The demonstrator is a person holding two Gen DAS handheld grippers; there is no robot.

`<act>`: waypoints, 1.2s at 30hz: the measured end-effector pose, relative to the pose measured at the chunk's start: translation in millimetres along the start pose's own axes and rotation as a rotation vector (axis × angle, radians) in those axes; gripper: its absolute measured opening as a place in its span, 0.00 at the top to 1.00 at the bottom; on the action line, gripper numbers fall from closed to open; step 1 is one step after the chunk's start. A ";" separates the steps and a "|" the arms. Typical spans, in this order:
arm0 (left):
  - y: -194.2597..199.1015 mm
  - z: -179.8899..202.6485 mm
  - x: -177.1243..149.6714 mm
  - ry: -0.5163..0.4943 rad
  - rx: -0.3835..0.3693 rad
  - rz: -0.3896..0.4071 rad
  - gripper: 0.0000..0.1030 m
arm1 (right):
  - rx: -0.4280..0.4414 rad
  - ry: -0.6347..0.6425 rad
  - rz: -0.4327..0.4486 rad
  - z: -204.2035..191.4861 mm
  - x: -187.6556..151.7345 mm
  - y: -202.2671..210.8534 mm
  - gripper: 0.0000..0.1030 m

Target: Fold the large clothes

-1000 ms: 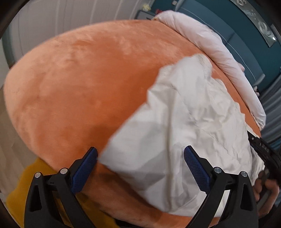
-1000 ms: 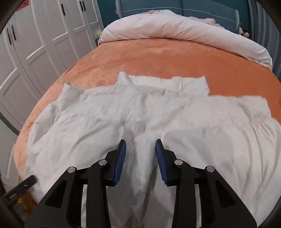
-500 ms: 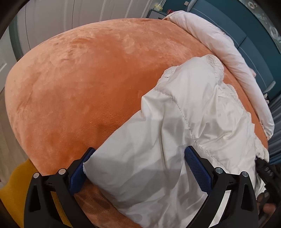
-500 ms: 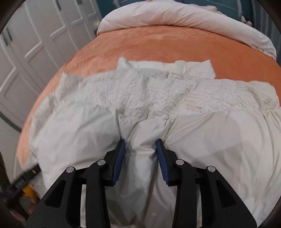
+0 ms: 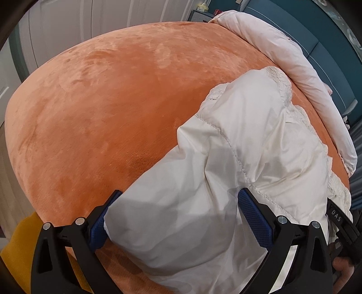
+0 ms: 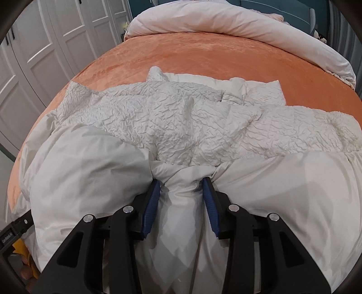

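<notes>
— So what is different from a second ago?

— The white padded jacket [image 6: 181, 126] is no longer lying flat on the orange bed [image 5: 101, 101]. Its near hem is now bunched and lifted over the body, with the smooth side rolled on top of the crinkled lining. A second ago the right view showed it spread out with the collar at the far edge.

— And the right tongs [image 6: 181, 201]?

— Narrow, with a gathered wad of the jacket's hem pinched between the blue pads [image 6: 150, 210]. The cloth squeezes into a knot just past the tips, so I read that as a real grip. (The gap between the pads looks much the same as before.)

— What about the left tongs [image 5: 178, 217]?

— Those stand wide. A fat roll of the jacket's side now sits between them, where earlier they hung over the flat edge of it. One pad is half buried under the cloth, yet the other [image 5: 255, 217] shows bare, so I judge nothing is clamped there yet.

— So where does the fold stand?

— Begun, I think: the near edge is being carried toward the collar end, with the jacket on the near part of the bed, well short of the rolled duvet [image 6: 226, 20]. The left side probably needs its own pinch, or that corner will sag and the fold will go crooked.
</notes>
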State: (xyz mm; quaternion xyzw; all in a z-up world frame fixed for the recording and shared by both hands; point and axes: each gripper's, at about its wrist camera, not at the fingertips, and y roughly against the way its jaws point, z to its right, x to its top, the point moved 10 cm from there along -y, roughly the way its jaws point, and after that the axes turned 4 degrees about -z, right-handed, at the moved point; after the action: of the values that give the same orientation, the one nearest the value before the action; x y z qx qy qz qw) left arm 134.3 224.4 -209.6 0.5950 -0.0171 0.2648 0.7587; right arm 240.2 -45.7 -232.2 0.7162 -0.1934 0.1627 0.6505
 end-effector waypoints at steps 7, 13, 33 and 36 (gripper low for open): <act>3.0 2.1 2.5 0.004 0.002 0.003 0.06 | 0.007 0.001 0.014 -1.2 -1.1 -4.2 0.63; 26.1 -18.1 8.7 0.114 -0.093 0.016 0.06 | 0.020 -0.002 0.018 0.6 -3.0 -2.4 0.63; 55.8 77.7 5.3 -0.196 -0.125 0.006 0.96 | 0.035 -0.015 0.024 1.1 -3.4 0.1 0.63; 79.4 94.3 4.9 -0.223 -0.158 0.020 0.97 | 0.039 -0.019 0.017 2.0 -3.0 1.6 0.63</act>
State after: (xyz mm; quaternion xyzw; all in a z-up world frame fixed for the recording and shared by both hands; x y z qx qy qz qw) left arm 132.2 152.3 -109.5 0.5588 -0.1278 0.2023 0.7940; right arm 236.7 -47.6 -232.4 0.7286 -0.2024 0.1651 0.6332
